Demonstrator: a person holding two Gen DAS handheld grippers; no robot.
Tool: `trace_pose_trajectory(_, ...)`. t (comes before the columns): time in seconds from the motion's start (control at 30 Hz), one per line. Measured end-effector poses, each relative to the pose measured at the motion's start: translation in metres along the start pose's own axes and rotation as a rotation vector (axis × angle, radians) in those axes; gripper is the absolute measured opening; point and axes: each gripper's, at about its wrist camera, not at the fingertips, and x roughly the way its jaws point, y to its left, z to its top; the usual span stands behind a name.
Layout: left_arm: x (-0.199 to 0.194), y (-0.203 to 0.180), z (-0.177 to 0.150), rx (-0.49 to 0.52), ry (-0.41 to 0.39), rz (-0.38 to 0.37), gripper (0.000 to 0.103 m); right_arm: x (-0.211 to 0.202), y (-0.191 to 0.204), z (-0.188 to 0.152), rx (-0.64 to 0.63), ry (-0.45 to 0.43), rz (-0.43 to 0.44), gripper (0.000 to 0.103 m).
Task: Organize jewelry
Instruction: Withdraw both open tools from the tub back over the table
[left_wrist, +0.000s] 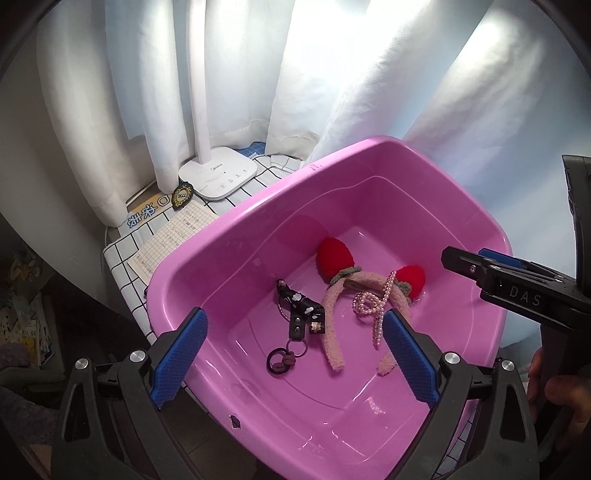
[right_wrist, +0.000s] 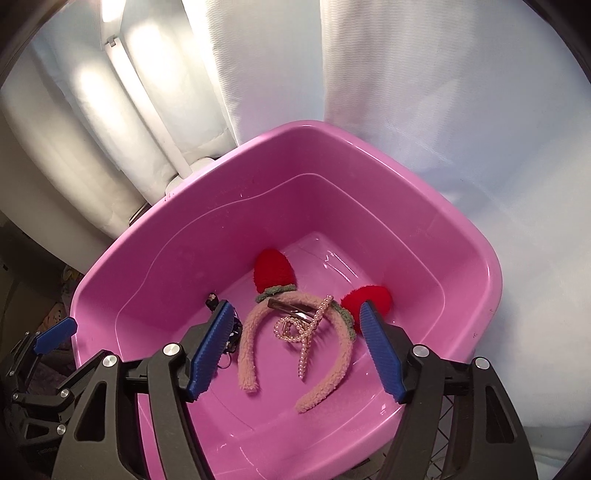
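Note:
A pink plastic tub (left_wrist: 229, 236) (right_wrist: 155, 236) holds the jewelry. In it lie a fuzzy pink headband with two red ears (left_wrist: 334, 332) (right_wrist: 247, 350), a pearl hair clip (left_wrist: 373, 306) (right_wrist: 306, 332) across the headband, a brown hair clip (left_wrist: 356, 286) (right_wrist: 291, 308), and a black keychain strap with rings (left_wrist: 299, 321), mostly hidden behind my right gripper's left finger in the right wrist view. My left gripper (left_wrist: 295, 321) is open and empty above the tub's near side. My right gripper (right_wrist: 295, 314) is open and empty over the headband; it also shows in the left wrist view (left_wrist: 480, 266).
The tub sits on a black-and-white checked cloth (left_wrist: 125, 266). Behind it stand a white desk lamp base (left_wrist: 221, 177), a gridded note sheet (left_wrist: 170, 236) and a black badge (left_wrist: 182, 194). White curtains (left_wrist: 332, 74) hang close behind. Floor clutter lies at the left.

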Motion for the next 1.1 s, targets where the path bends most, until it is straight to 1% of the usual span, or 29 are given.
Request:
trace_pose_trajectory(0.2, -0.018, -0.008, -0.007, 0.018, -0.039, 0.005, 0.094, -0.025, -0.008, -0.018, 0.022, -0.038, 0.005, 0.069)
trace_pose_trajectory(0.33, -0.032, -0.016, -0.013, 0.034, -0.071, 0.003, 0.095, -0.047, -0.016, -0.035, 0.031, -0.074, -0.006, 0.07)
trace_pose_trajectory(0.4, -0.039, -0.022, -0.017, 0.044, -0.087, 0.002, 0.095, -0.058, -0.02, -0.046, 0.041, -0.094, -0.007, 0.072)
trace_pose_trajectory(0.6, -0.058, -0.045, -0.033, 0.078, -0.111, -0.02, 0.096, -0.091, -0.039, -0.084, 0.069, -0.134, -0.011, 0.073)
trace_pose_trajectory(0.8, -0.07, -0.074, -0.059, 0.109, -0.107, -0.049, 0.096, -0.115, -0.067, -0.123, 0.12, -0.15, -0.026, 0.073)
trace_pose_trajectory(0.97, -0.078, -0.1, -0.084, 0.138, -0.102, -0.07, 0.096, -0.141, -0.096, -0.167, 0.164, -0.163, -0.054, 0.073)
trace_pose_trajectory(1.03, -0.081, -0.111, -0.094, 0.14, -0.098, -0.085, 0.096, -0.15, -0.111, -0.186, 0.186, -0.165, -0.069, 0.075)
trace_pose_trajectory(1.1, -0.081, -0.12, -0.104, 0.144, -0.087, -0.089, 0.097, -0.157, -0.124, -0.206, 0.204, -0.16, -0.094, 0.076)
